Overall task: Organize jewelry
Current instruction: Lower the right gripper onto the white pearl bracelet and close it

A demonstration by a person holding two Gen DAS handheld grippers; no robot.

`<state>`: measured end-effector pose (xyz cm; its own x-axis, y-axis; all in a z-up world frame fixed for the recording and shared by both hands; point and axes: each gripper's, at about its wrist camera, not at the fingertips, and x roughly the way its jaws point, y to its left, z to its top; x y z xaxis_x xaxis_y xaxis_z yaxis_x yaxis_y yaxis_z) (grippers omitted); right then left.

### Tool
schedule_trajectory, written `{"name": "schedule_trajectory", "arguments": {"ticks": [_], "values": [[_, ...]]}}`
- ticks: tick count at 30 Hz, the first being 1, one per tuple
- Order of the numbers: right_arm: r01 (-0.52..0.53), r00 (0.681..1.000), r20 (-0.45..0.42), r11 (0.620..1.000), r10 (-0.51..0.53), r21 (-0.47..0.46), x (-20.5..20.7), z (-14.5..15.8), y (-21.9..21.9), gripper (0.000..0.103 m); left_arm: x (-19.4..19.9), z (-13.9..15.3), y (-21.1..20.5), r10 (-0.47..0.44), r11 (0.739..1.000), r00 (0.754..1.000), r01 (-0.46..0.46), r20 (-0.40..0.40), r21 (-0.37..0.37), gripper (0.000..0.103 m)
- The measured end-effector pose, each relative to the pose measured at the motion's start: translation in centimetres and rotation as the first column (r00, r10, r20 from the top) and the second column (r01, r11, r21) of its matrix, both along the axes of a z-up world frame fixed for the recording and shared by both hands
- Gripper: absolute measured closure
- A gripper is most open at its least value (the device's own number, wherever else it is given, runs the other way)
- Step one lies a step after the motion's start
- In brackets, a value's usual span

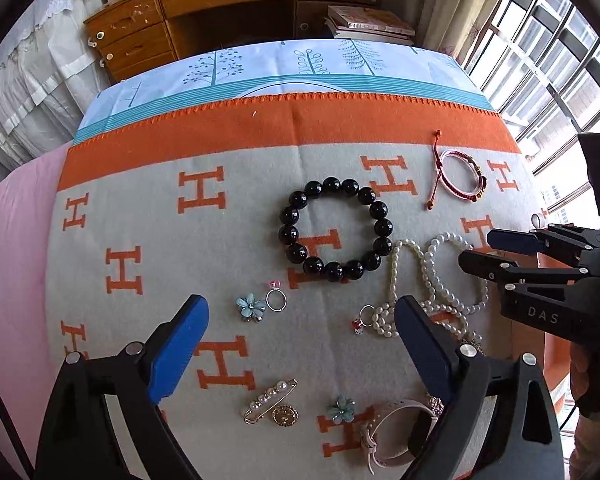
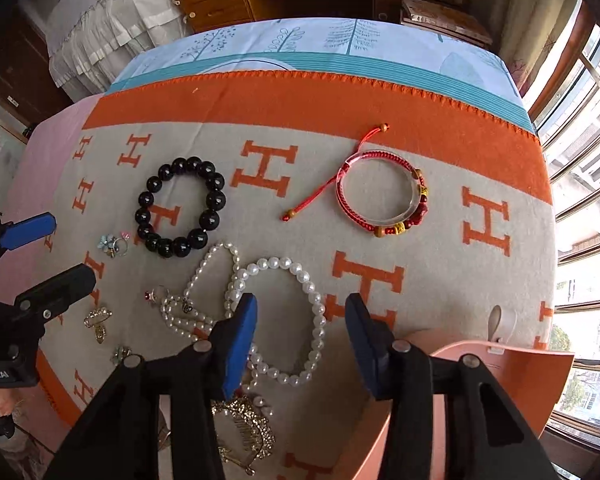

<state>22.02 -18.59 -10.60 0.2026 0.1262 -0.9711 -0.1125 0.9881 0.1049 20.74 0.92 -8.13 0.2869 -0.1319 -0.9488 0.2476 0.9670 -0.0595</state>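
On right claw (image 1: 496, 250): "DAS"

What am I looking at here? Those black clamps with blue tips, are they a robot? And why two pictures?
No robot: a person holds a two-finger tool in each hand, each with its own camera looking along the fingers. One picture comes from the left gripper, the other from the right gripper; each also glimpses the other tool at its edge. Both are open and hold nothing. Below lies a blanket with orange H letters, spread with jewelry: a black bead bracelet, a red cord bracelet, pearl strands, a pearl pin, small rings and flower pieces, and a pink watch.
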Motion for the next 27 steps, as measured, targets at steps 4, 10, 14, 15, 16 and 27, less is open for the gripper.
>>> {"name": "schedule_trajectory", "arguments": {"ticks": [4, 10, 14, 15, 16, 27], "values": [[-0.016, 1.000, -0.009, 0.999, 0.015, -0.039, 0.6, -0.8, 0.3, 0.058, 0.1, -0.8, -0.1, -0.005, 1.000, 0.999, 0.005, -0.034, -0.021, 0.014], [-0.110, 0.994, -0.010, 0.982, 0.110, -0.156, 0.2, -1.3, 1.8, 0.058, 0.0, -1.3, -0.8, -0.022, 1.000, 0.999, 0.021, -0.050, -0.018, 0.015], [-0.125, 0.992, -0.037, 0.982, 0.120, -0.145, 0.3, -1.1, 1.9, 0.059, -0.2, -1.2, -1.1, -0.027, 0.999, 0.998, 0.026, -0.053, -0.022, 0.015], [-0.134, 0.991, -0.046, 0.980, 0.129, -0.148, 0.4, -1.2, 2.2, 0.059, -0.3, -1.2, -1.2, -0.030, 0.999, 0.998, 0.029, -0.051, -0.023, 0.015], [-0.141, 0.990, -0.046, 0.979, 0.136, -0.147, 0.5, -1.3, 2.3, 0.059, -0.3, -1.1, -1.2, -0.034, 0.999, 0.998, 0.033, -0.048, -0.023, 0.015], [-0.189, 0.981, -0.060, 0.976, 0.184, -0.110, 0.8, -1.0, 3.5, 0.096, -1.0, -0.7, -1.2, -0.053, 0.998, 0.998, 0.051, -0.044, -0.030, 0.015]]}}
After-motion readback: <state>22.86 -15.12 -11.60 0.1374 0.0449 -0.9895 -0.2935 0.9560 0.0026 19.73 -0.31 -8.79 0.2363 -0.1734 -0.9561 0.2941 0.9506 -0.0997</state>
